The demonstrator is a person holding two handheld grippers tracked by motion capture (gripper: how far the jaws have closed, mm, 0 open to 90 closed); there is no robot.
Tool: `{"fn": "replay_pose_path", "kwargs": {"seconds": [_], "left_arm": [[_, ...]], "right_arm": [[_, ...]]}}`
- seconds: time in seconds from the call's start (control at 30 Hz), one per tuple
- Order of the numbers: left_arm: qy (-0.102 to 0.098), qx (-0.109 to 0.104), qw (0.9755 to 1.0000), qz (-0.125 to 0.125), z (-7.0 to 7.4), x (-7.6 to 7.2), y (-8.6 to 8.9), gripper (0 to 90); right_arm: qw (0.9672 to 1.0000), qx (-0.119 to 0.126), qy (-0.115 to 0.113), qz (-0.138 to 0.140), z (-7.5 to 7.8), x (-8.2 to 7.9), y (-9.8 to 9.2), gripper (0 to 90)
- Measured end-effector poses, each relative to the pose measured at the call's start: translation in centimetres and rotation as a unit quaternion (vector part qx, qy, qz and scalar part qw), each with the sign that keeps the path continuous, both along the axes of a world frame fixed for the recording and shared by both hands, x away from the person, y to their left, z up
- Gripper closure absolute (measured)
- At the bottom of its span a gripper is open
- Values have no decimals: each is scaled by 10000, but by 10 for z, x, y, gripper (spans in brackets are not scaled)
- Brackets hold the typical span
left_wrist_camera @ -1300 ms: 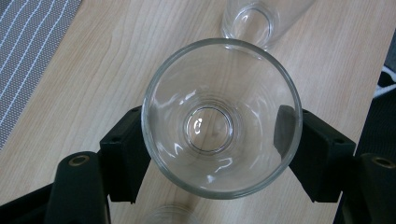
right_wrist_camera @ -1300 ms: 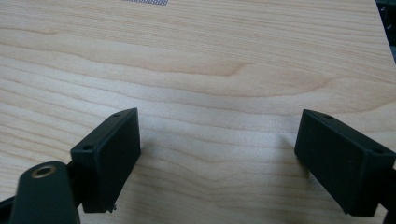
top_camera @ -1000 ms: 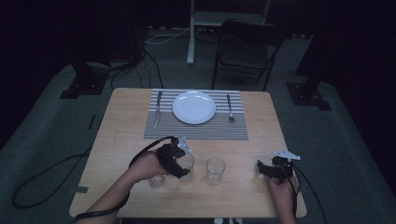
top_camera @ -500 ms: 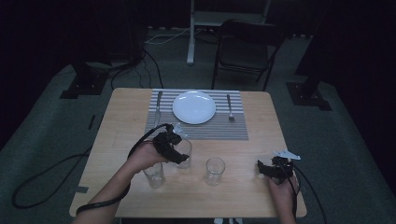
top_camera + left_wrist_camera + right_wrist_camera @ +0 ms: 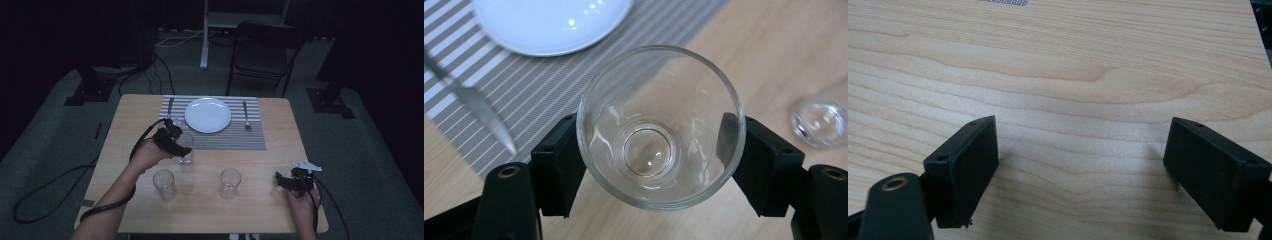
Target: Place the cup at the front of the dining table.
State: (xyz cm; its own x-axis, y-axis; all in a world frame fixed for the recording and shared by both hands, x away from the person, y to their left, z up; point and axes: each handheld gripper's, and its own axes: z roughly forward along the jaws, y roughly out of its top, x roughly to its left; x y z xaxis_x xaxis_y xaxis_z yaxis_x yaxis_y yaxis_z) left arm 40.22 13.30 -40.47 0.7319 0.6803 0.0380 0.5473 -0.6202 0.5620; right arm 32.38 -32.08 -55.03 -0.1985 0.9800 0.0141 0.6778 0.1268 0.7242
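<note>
A: What does the left claw (image 5: 659, 150) have hold of?

B: A clear glass (image 5: 660, 127), clamped between its two black jaws, which press on the sides just under the rim. From above, it sits at the near left corner of the striped placemat (image 5: 225, 140), just beside the white plate (image 5: 208, 114).

A: What crowds it there?

B: The plate is close ahead of it and a knife (image 5: 471, 100) lies on the mat to its left. Two more glasses stand on the bare wood nearer the person: one (image 5: 164, 184) just behind the left hand (image 5: 145, 152), the other (image 5: 230, 182) toward the middle. A fork (image 5: 245, 115) lies on the far side of the plate.

A: And the right claw (image 5: 1080, 165)?

B: Spread wide, nothing between its jaws, low over plain wood near the surface's (image 5: 250, 210) front right corner, well apart from the glasses.

A: Open room?

B: The right half of the surface is bare between the mat and the front edge. The left edge also has a free strip beside the mat.
</note>
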Motion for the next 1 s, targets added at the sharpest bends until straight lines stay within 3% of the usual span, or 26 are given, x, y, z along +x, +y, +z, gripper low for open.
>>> {"fn": "replay_pose_path", "kwargs": {"seconds": [0.27, 0.53, 0.63, 0.73, 0.8, 1.0], "left_arm": [[-25, -109, 9986, 517, 0, 29, 11, 294], [-117, -37, 9959, 901, -9, 49, 13, 294], [-108, -126, 9951, 978, -12, 57, 14, 294], [-248, -213, 9942, 1029, -15, 64, 13, 294], [-317, -153, 9941, 1029, -18, 68, 11, 294], [-166, -210, 9931, 1138, -29, 84, 11, 294]], "right_arm": [[10000, 0, 1, 0, 0, 0, 0, 141], [10000, -1, 0, 1, 0, 0, 0, 141], [10000, -1, 0, 1, 0, 0, 0, 141], [10000, -2, 0, 1, 0, 0, 0, 141], [10000, -2, -1, 2, 0, 0, 0, 141], [10000, -1, 0, 1, 0, 0, 0, 141]]}}
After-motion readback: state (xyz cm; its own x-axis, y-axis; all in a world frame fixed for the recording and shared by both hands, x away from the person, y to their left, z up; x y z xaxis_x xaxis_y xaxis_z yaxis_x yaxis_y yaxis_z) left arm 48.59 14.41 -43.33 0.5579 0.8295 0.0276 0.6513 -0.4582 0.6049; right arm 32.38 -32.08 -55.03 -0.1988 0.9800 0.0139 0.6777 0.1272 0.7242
